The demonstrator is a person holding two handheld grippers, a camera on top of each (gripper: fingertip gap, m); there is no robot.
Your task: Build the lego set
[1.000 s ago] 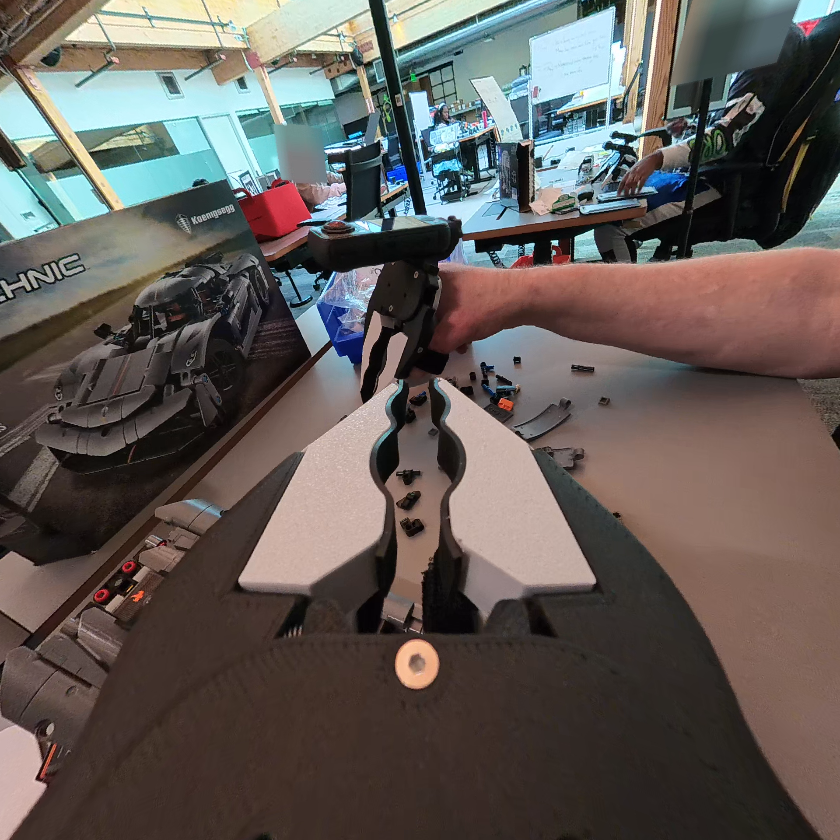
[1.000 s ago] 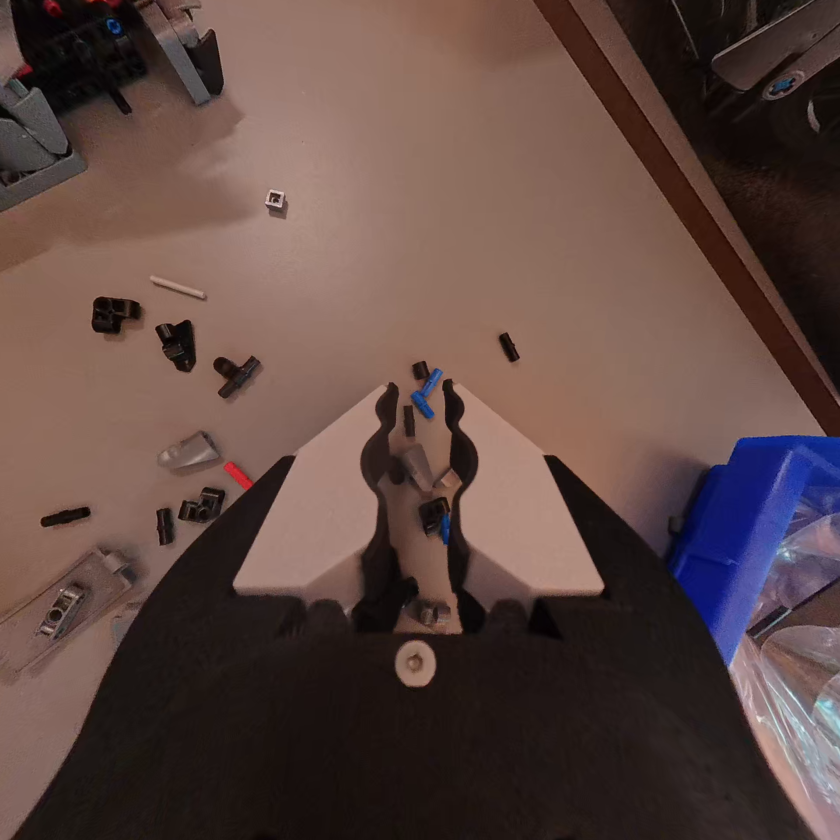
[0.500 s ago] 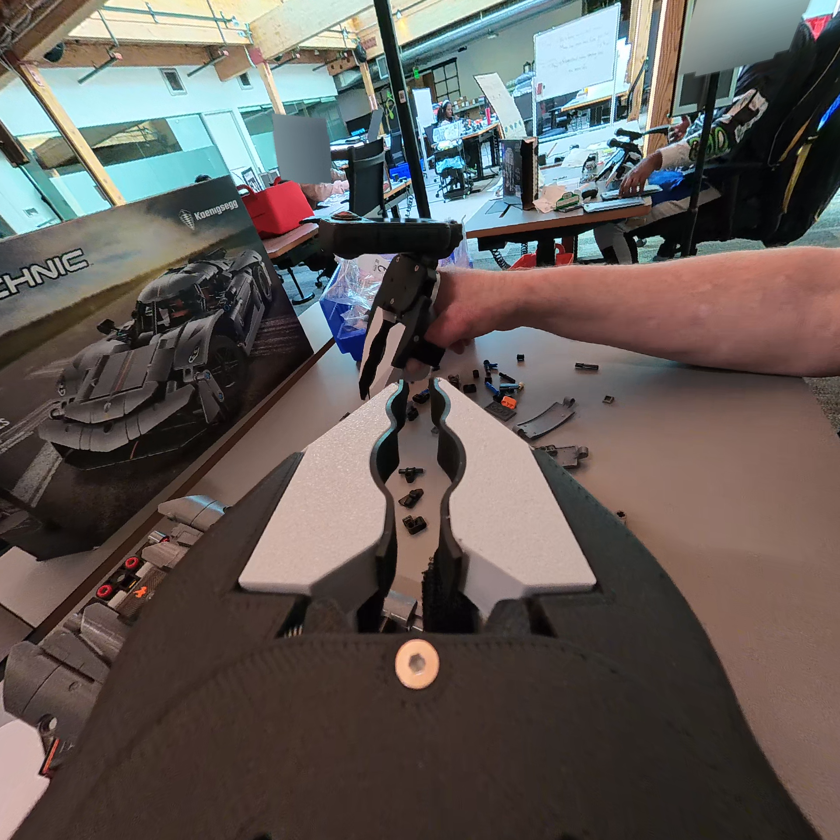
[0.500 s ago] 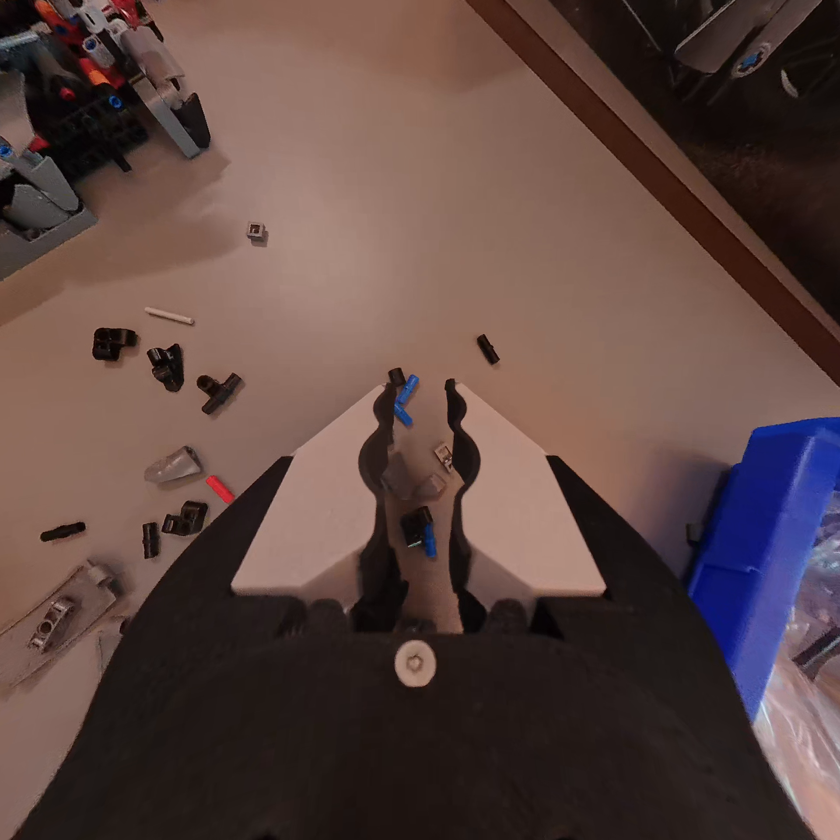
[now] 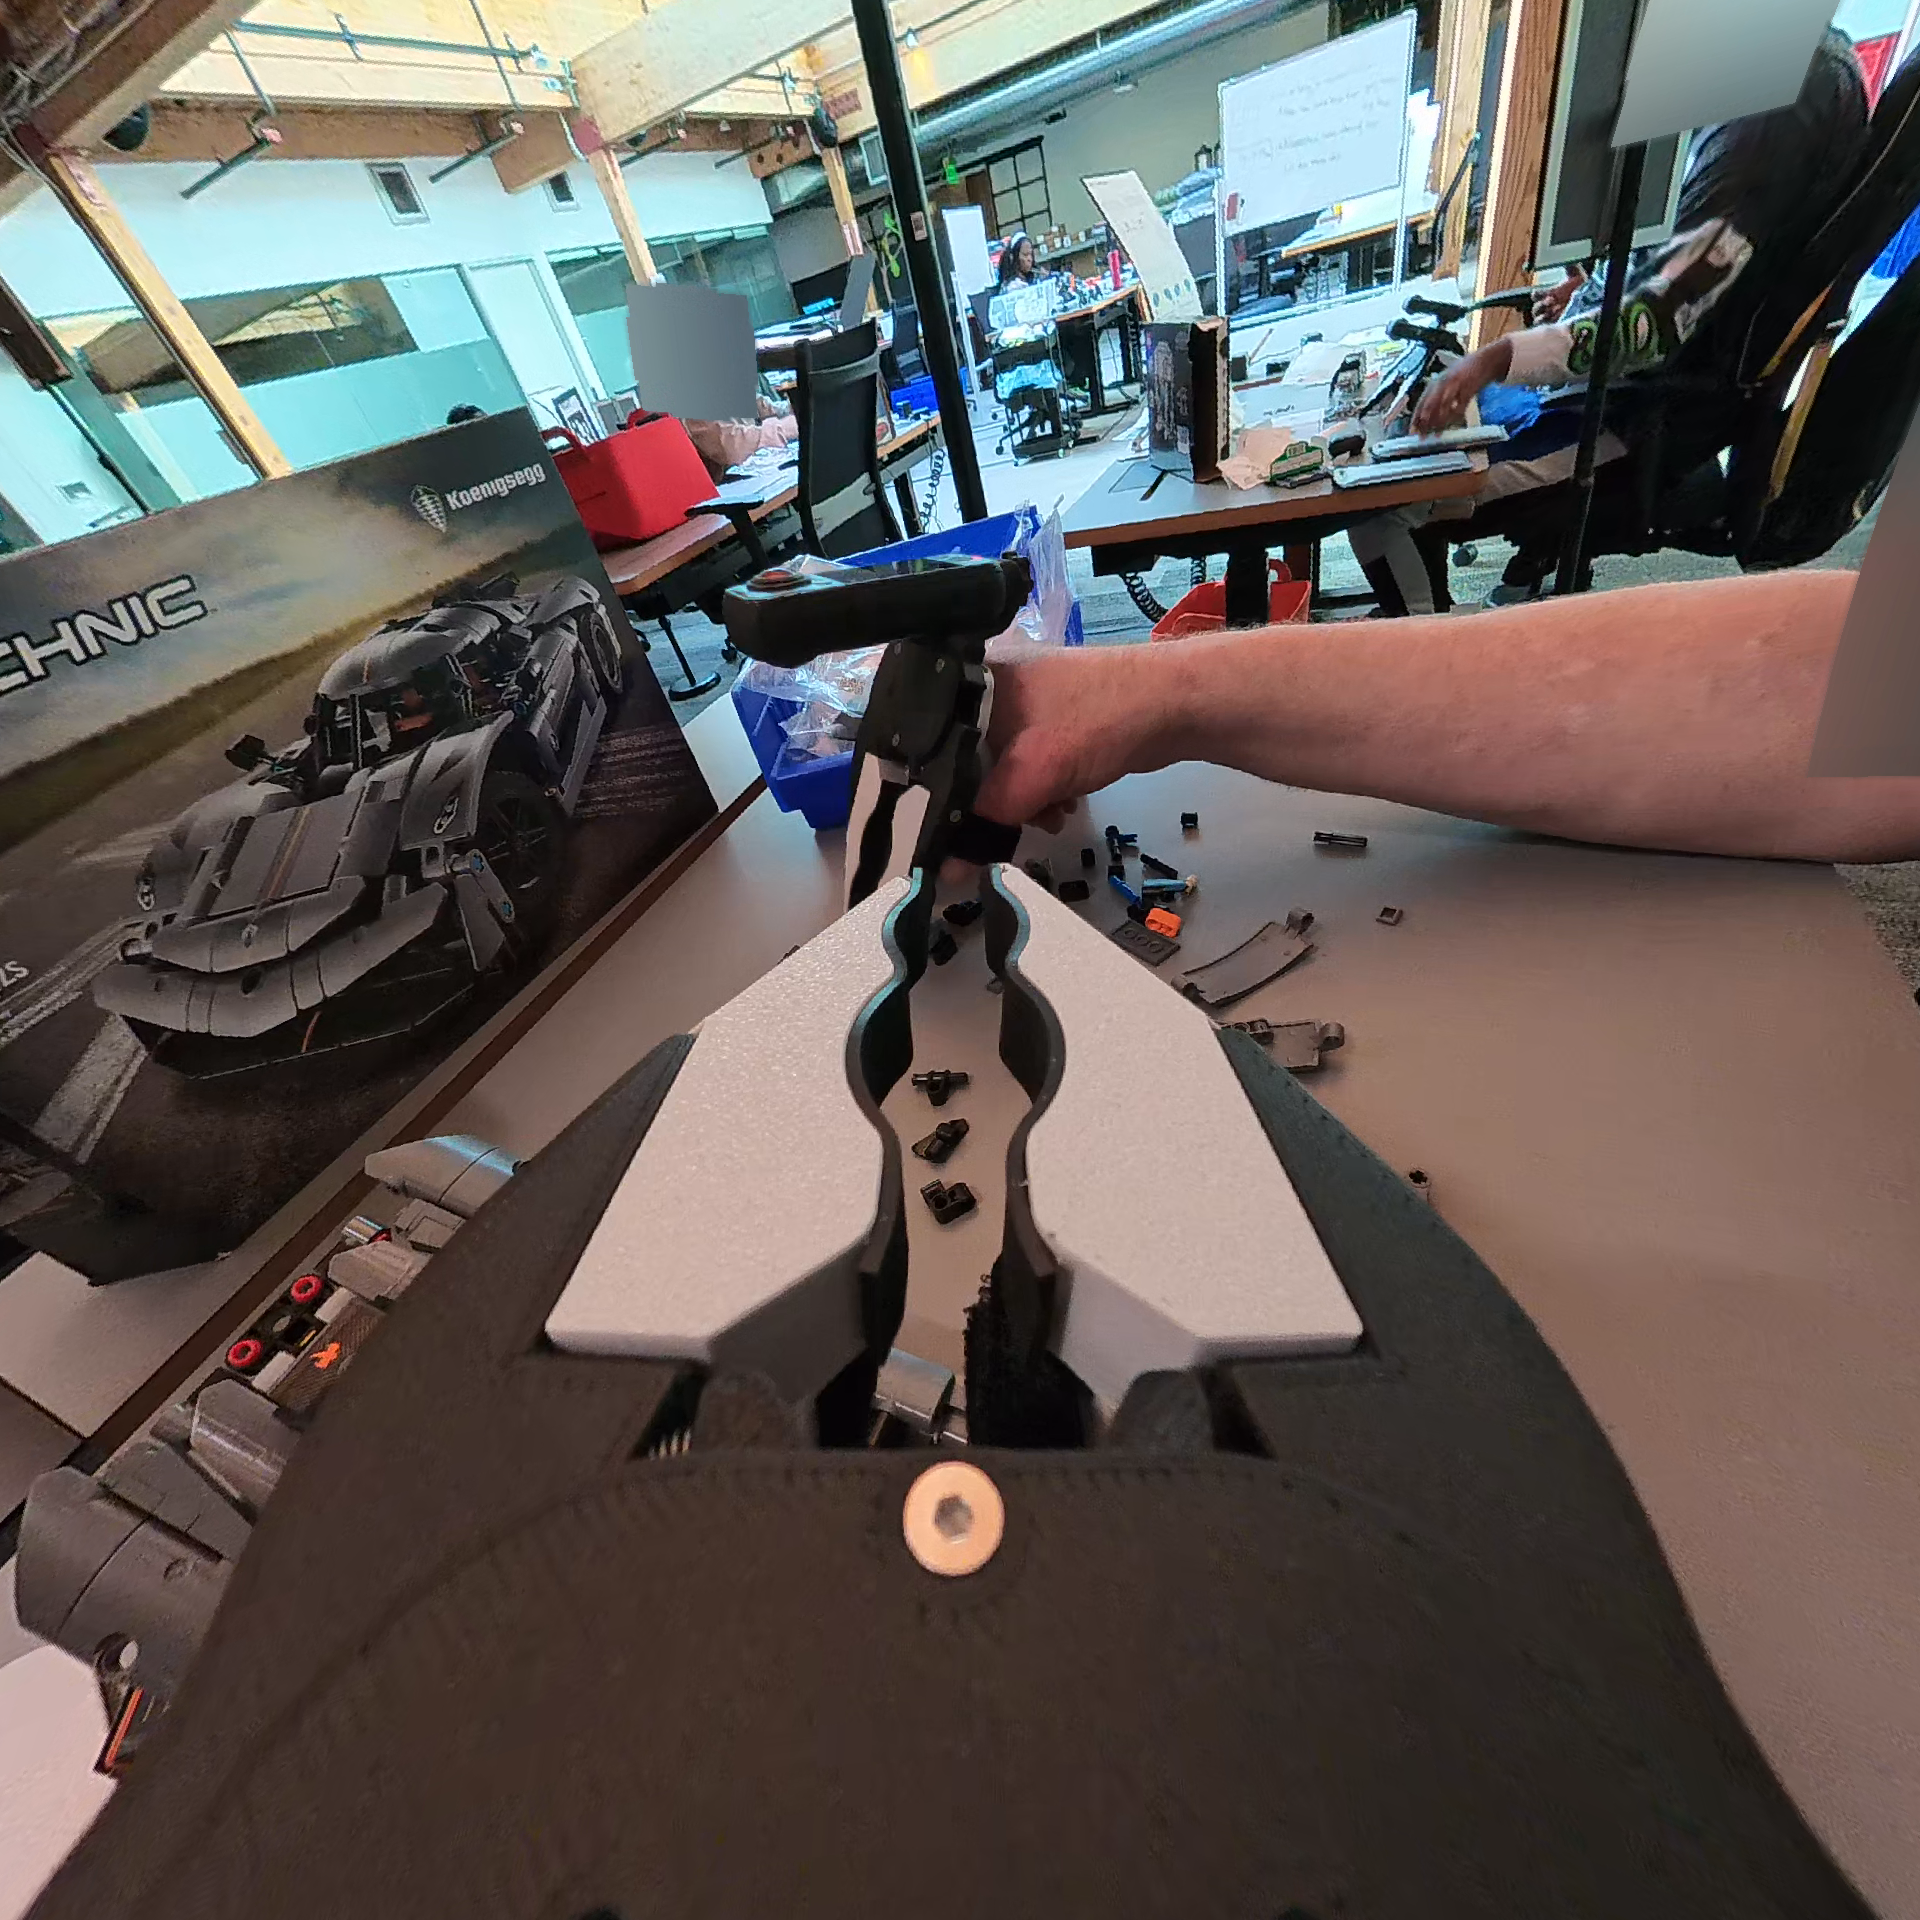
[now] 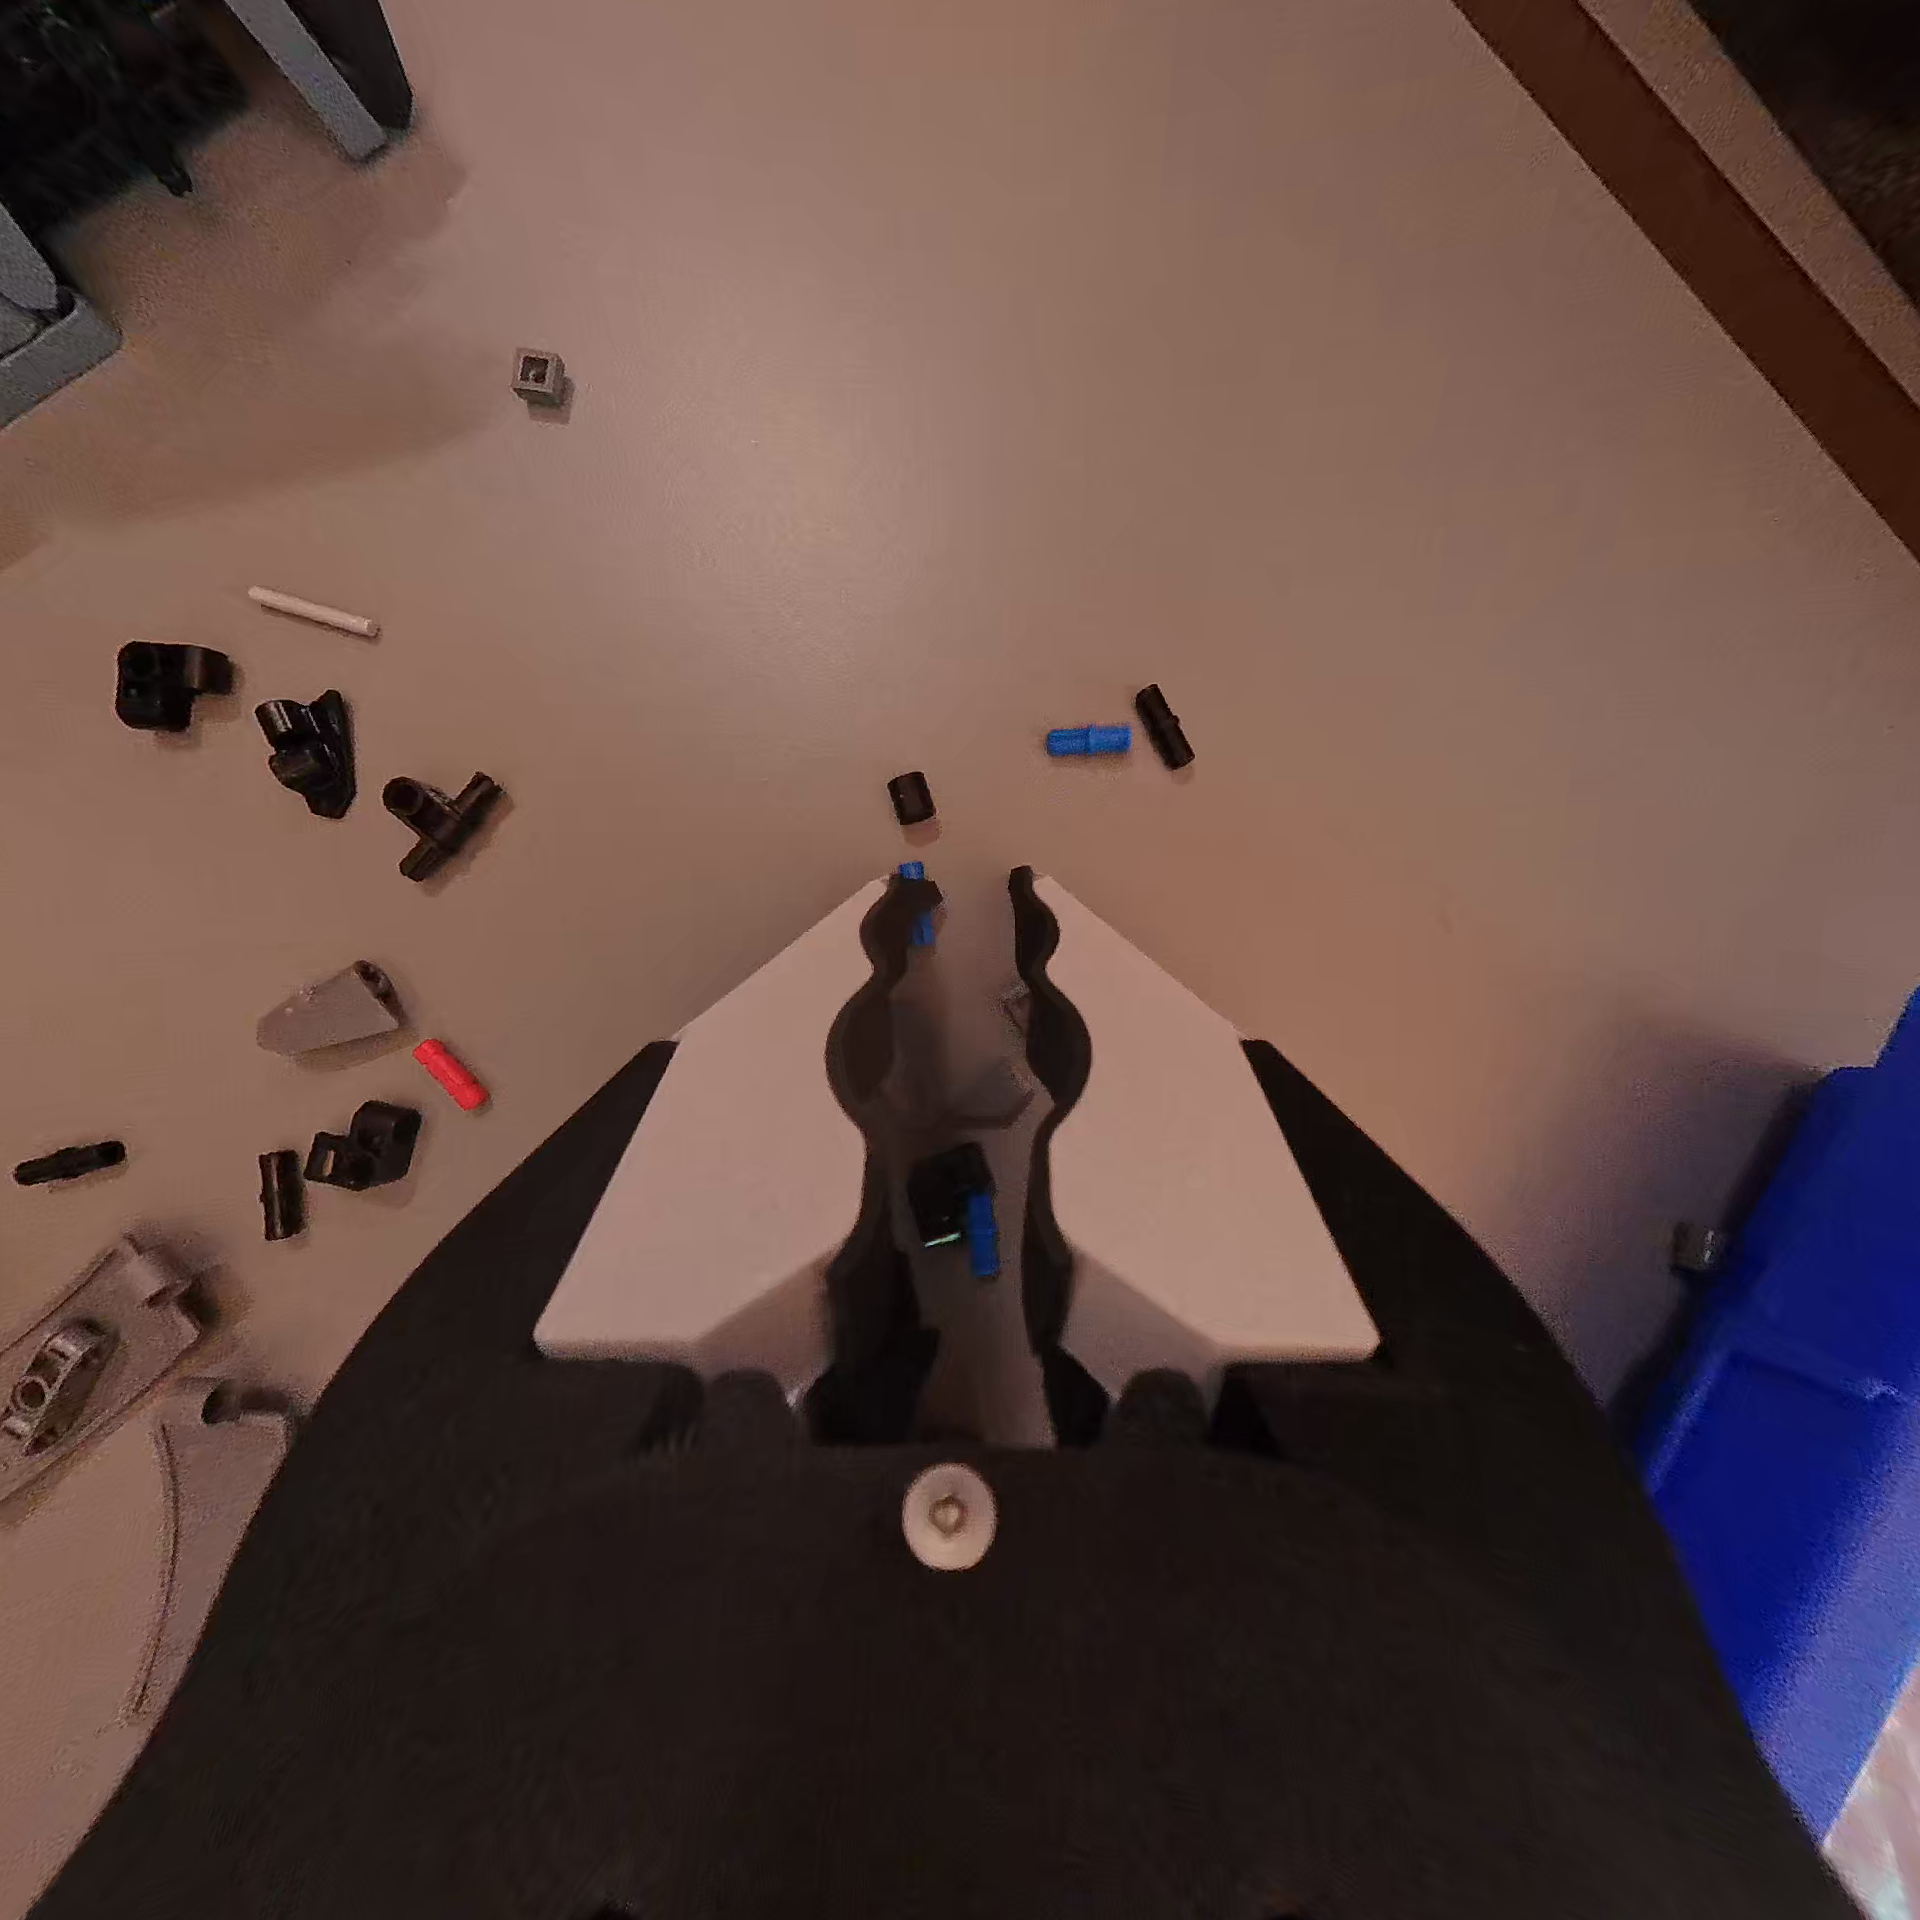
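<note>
My right gripper points down at the grey table, open, tips close above loose Lego parts. A blue pin lies against its left fingertip. A black connector with a blue pin lies on the table between its fingers. Just beyond the tips are a black bush, a second blue pin and a black pin. My left gripper is open and empty, low over the table, with three small black connectors seen between its fingers. It faces the right gripper, held by a hand.
The partly built grey car sits at the left, also in the right wrist view. The set's box stands behind it. A blue bin is at the right. Black connectors, a grey slope and a red pin lie scattered. Left tips to right tips: about 25 centimetres.
My right gripper has come lower over the parts. One of the two blue pins at its tips has gone off to the right, beside the black pin. My left gripper has hardly moved.
</note>
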